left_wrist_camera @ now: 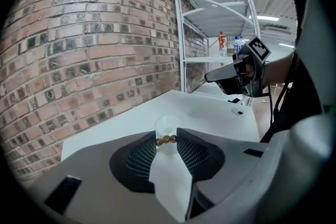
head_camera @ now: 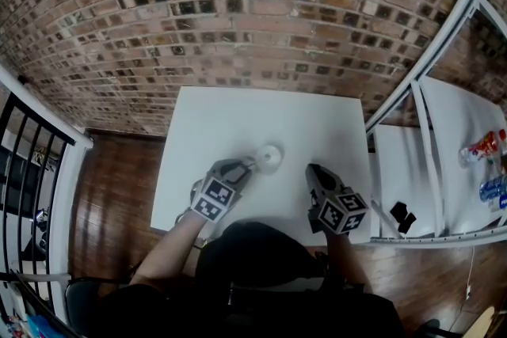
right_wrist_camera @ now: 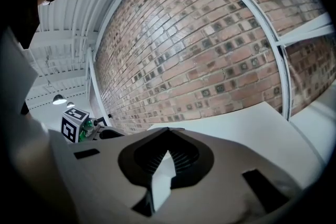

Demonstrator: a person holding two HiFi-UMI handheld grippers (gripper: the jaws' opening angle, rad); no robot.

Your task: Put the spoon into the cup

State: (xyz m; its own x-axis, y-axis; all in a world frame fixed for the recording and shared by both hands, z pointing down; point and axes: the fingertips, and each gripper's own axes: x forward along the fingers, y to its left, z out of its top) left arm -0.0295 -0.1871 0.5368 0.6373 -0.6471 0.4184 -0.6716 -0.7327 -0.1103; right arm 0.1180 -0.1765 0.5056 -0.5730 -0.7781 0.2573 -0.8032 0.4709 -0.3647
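My left hand-held gripper is pinching the spoon right by the cup, the right one is closed and empty, so I reckon only the drop-in's left.

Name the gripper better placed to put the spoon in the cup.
Left: the left gripper holds the spoon just short of the cup; the right gripper is shut and empty.

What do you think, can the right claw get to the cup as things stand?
Probably yes: only bare table lies between the right claw and the cup. The left claw, holding the spoon, crowds the cup's other side.
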